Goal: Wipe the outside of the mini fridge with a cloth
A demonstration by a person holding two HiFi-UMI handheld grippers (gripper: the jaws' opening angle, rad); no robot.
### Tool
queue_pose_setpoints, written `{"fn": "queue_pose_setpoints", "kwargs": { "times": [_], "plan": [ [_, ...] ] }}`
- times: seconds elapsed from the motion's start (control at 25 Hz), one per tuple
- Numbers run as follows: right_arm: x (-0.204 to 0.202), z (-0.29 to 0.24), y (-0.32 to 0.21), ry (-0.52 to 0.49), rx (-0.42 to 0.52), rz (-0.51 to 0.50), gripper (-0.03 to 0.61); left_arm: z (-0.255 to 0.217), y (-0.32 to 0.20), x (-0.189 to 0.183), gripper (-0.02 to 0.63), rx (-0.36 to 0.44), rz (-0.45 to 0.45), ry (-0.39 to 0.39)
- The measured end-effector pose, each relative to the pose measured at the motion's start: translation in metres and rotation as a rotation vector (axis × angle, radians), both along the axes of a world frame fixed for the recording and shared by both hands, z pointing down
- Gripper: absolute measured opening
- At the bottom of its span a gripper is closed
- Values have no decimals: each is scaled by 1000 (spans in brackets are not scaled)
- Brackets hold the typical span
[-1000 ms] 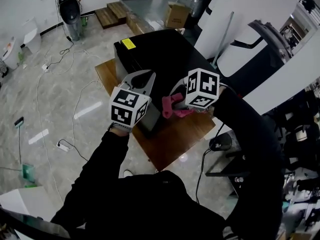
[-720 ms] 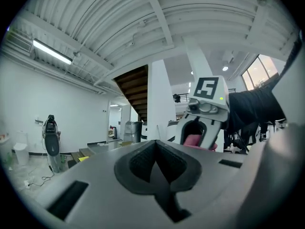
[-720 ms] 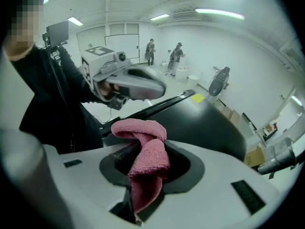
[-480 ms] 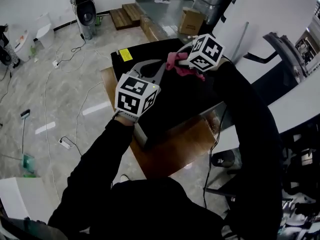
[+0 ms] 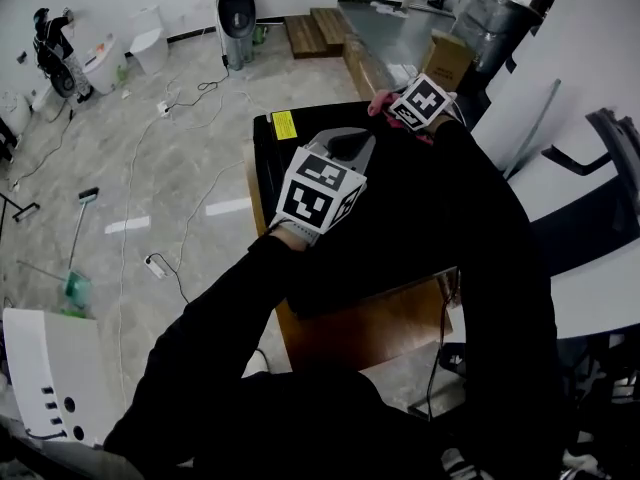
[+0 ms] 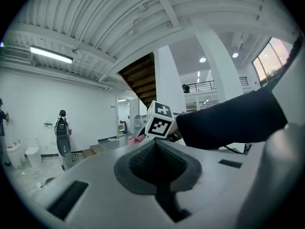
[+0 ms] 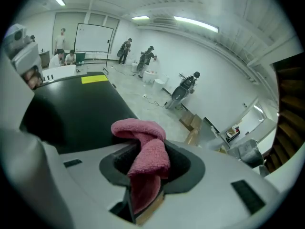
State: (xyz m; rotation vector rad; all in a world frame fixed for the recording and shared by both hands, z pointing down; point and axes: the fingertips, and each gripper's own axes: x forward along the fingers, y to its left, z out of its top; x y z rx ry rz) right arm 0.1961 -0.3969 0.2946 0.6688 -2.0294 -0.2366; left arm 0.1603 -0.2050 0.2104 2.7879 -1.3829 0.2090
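Observation:
The black mini fridge (image 5: pixel 300 146) stands below me, with a yellow label (image 5: pixel 283 125) on its top's far left corner. My right gripper (image 5: pixel 392 104) reaches over the fridge's far right edge, shut on a pink cloth (image 5: pixel 381 102). In the right gripper view the cloth (image 7: pixel 145 154) is clamped between the jaws and folds out above the black top (image 7: pixel 81 104). My left gripper (image 5: pixel 350 140) hovers over the middle of the top, jaws shut on nothing. The left gripper (image 6: pixel 156 149) points upward and sees the right gripper's marker cube (image 6: pixel 159 120).
A wooden platform (image 5: pixel 370 330) sits under the fridge. Cables (image 5: pixel 190 108) and a power strip (image 5: pixel 155 265) lie on the tiled floor at the left. A cardboard box (image 5: pixel 447 60) and wooden steps (image 5: pixel 310 30) are behind the fridge. A white unit (image 5: pixel 50 368) stands at lower left.
My right gripper carried the pink cloth from the fridge's near edge across the top to its far right edge. The left gripper stayed shut and shifted over the top. My head moved forward.

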Motion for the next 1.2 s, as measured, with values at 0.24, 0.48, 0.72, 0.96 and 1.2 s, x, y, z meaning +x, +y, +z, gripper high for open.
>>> {"fn": "queue_pose_setpoints", "kwargs": {
  "times": [0.24,0.48,0.72,0.96,1.2],
  "plan": [
    [-8,9,-13,-158,-150,70,127,8,-3,-8,6,3,-10,-9],
    [1,13,15,-131,-175,72,121,16,5,9,6,-11,41,-22],
    [16,15,75,-83,-189,81,120,14,31,22,6,-15,120,-19],
    [43,13,155,-62,-196,105,118,12,79,37,6,-17,235,-7],
    [83,14,236,-46,-224,187,118,6,126,63,6,-8,361,-16]
  ]
}}
